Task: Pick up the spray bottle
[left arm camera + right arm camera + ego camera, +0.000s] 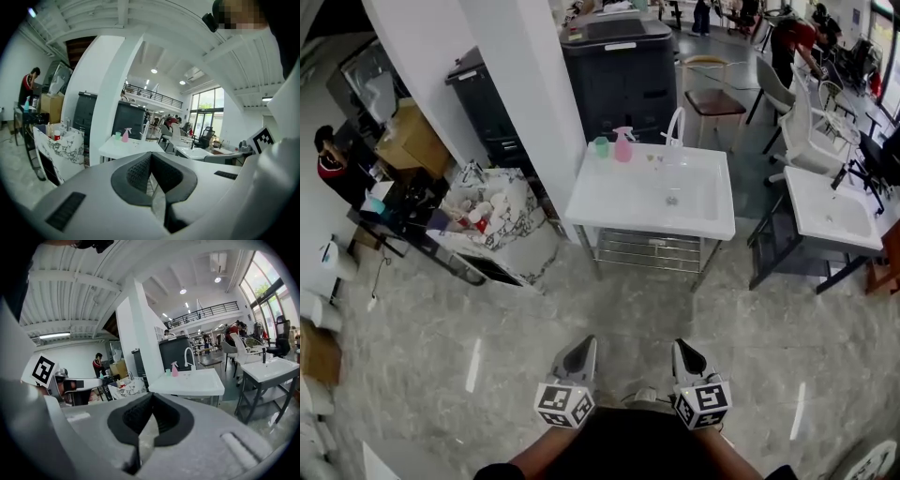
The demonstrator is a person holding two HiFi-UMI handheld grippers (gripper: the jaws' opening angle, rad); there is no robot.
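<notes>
A pink spray bottle stands upright at the back left of a white sink table, next to a green cup and left of a white faucet. The bottle shows small and far off in the left gripper view and in the right gripper view. My left gripper and right gripper are held side by side over the floor, well short of the table. Both point toward it, and both are shut with nothing between the jaws.
A white pillar and a black cabinet stand behind the table. A marble-patterned basin with several cups is to the left, and a second white sink table to the right. Chairs and people are farther back.
</notes>
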